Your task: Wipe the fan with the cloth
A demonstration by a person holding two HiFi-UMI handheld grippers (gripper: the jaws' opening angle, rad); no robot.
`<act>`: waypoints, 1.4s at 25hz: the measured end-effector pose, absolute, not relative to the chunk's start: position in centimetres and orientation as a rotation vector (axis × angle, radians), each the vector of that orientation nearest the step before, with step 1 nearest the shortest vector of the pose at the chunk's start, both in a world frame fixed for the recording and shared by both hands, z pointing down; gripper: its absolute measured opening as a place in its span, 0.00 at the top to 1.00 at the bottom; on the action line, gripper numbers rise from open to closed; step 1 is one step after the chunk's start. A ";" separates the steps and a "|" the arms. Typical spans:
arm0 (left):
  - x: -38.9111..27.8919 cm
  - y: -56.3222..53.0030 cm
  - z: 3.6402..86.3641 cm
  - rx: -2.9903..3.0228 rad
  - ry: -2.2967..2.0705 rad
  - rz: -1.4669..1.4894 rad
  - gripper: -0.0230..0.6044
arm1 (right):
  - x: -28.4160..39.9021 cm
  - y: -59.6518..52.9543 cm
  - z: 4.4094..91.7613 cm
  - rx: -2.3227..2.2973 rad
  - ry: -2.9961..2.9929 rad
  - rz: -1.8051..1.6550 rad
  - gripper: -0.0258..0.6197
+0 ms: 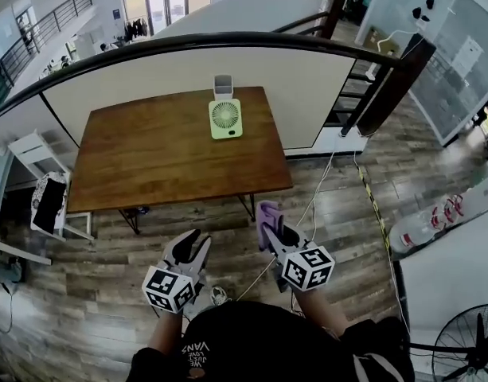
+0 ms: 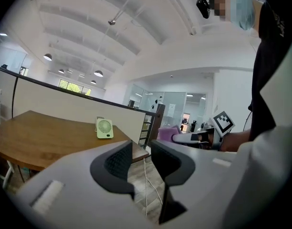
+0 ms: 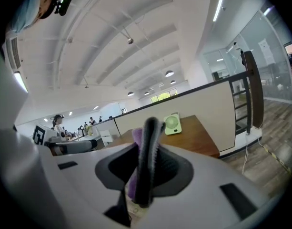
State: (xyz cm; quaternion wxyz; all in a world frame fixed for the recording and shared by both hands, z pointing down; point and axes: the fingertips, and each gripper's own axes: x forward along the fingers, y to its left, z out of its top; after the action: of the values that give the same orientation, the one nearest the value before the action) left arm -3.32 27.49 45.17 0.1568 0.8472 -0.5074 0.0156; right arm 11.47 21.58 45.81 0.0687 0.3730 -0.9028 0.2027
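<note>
**Cloth in my right hand-held gripper, fan across the desk**

The wooden desk (image 1: 148, 157) lies ahead of me, and I stand on the floor short of its near edge. The green fan (image 1: 225, 118) stands upright at the desk's far edge with its round face turned towards me, so it is straight ahead and well apart from both hands. My right hand-held gripper (image 1: 269, 231) is clamped on the purple cloth (image 1: 267, 216), which hangs in a fold between the jaws. My left hand-held gripper (image 1: 197, 241) has its jaws apart with nothing between them. The right one seems slightly nearer the fan, though the wide lens makes that hard to judge. As I see it, that hand must carry the cloth forward over the desk.
</note>
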 end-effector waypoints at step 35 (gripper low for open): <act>-4.8 2.5 49.9 2.223 -1.577 0.095 0.79 | 10.0 -2.9 48.8 0.862 -2.664 0.616 0.83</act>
State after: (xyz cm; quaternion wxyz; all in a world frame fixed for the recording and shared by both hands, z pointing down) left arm -4.82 2.55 49.89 0.2058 0.7977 -0.5658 0.0341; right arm 10.02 -2.92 48.83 0.1370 0.2979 -0.9205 0.2127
